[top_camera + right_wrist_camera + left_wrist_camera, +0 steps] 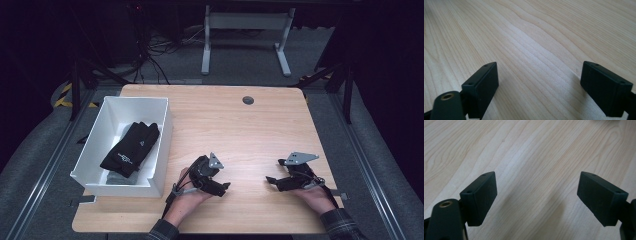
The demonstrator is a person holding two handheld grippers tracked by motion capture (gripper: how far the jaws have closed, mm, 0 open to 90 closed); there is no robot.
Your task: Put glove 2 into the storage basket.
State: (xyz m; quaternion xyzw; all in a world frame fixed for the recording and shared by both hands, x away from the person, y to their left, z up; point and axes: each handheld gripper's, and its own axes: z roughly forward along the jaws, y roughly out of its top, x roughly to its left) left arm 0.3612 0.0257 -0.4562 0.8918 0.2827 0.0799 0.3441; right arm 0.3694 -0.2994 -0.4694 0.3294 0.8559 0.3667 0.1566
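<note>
In the high view the left tool [226, 187] sits low at centre, the right tool [268, 180] just right of it, both on the bare desk [240, 130], tips facing each other. Each tool's jaws stand apart with nothing between them. The glove [131, 147] lies in the white bin [162, 150] at the left of the frame, apart from the left tool; something grey, perhaps a second glove, shows under it

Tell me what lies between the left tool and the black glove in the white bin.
In the high view, the rectangular white plastic bin's near wall and bare wood table separate the left tool from the black fabric glove.
</note>
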